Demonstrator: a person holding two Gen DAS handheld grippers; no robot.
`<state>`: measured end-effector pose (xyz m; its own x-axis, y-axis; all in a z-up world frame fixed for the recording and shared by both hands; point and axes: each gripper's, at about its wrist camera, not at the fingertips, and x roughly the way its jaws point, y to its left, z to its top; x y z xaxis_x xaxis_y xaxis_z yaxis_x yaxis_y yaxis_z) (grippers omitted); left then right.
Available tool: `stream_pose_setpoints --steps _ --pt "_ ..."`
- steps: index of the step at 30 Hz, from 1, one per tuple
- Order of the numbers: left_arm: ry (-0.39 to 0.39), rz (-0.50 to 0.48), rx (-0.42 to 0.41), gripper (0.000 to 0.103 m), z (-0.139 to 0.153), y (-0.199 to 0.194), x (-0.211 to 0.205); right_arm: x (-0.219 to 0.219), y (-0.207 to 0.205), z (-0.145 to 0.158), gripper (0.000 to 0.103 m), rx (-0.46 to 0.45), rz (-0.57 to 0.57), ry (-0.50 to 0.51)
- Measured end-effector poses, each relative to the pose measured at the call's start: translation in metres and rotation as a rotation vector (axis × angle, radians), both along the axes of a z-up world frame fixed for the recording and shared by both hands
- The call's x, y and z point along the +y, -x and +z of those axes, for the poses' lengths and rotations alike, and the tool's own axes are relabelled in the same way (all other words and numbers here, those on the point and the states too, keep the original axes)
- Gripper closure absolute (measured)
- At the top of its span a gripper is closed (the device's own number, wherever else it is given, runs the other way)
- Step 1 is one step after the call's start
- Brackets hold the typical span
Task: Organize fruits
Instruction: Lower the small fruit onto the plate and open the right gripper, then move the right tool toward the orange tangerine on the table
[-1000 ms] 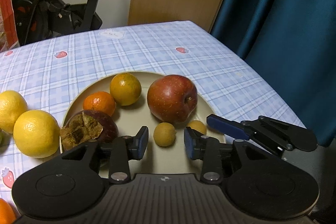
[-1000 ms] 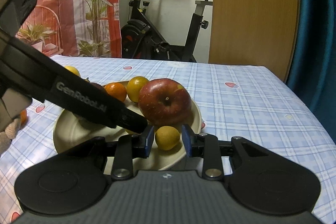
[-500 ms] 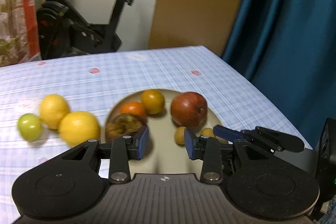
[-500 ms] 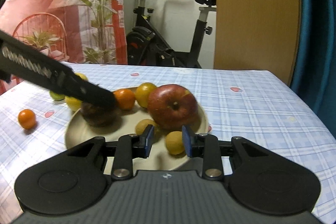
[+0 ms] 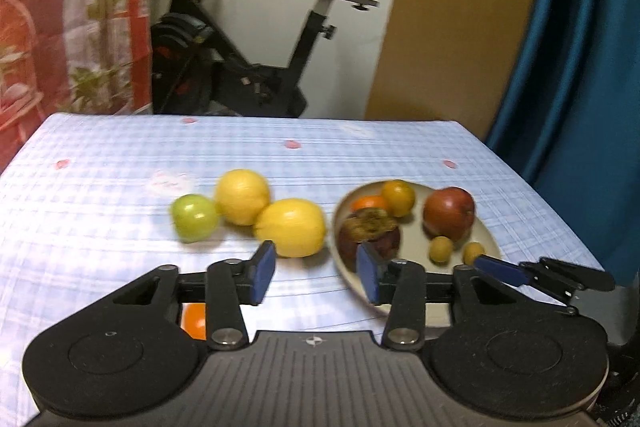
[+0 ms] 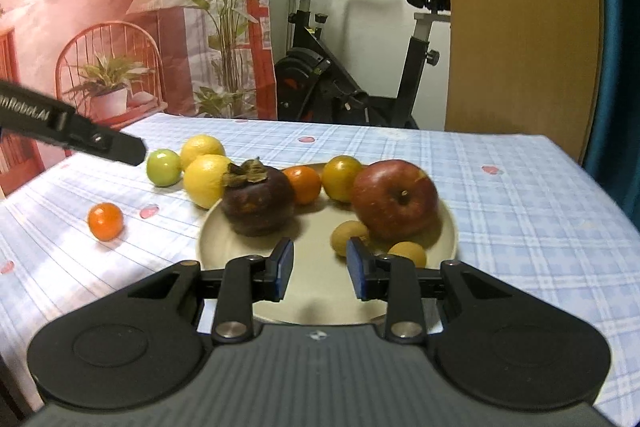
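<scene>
Progress, judged from both wrist views: roughly half complete.

On plate (image 6: 448,227): 6 fruits. Dark mangosteen (image 6: 258,201) at left, red apple (image 6: 394,199) at right, tangerine (image 6: 304,183) and yellow-green citrus (image 6: 341,177) behind, 2 small tan fruits (image 6: 349,237) at front.

On checked tablecloth (image 6: 520,195), left of plate: 4 fruits. 2 lemons (image 5: 290,227), nearer one just beside plate rim; green apple (image 5: 194,217) beside farther lemon; small orange (image 6: 105,221) apart, nearer the camera.

Left gripper (image 5: 316,271): jaws opening, nothing between them, aimed between near lemon and plate.

Right gripper (image 6: 320,269): jaws at narrowest setting, nothing held, over front of plate.

Remaining: transfer of 4 loose fruits.
</scene>
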<state>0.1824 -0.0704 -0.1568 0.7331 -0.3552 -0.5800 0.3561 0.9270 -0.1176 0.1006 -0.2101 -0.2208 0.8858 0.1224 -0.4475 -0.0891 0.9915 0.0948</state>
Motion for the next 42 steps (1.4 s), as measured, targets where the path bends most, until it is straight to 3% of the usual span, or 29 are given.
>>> stream_pose_setpoints --steps 22,33,37,42 --pt "0.075 0.172 -0.061 0.053 0.023 0.002 0.081 0.048 -0.011 0.031 0.069 0.056 0.108 -0.088" --pt "0.128 0.207 0.049 0.053 -0.006 -0.008 0.101 0.118 -0.041 0.016 0.065 0.083 0.285 -0.018" --pt "0.152 0.211 0.092 0.051 -0.012 -0.017 0.104 0.139 -0.058 0.007 0.055 0.092 0.328 0.000" --pt "0.198 0.191 0.153 0.046 -0.026 -0.025 0.102 0.169 -0.071 -0.003 0.050 0.107 0.426 0.053"
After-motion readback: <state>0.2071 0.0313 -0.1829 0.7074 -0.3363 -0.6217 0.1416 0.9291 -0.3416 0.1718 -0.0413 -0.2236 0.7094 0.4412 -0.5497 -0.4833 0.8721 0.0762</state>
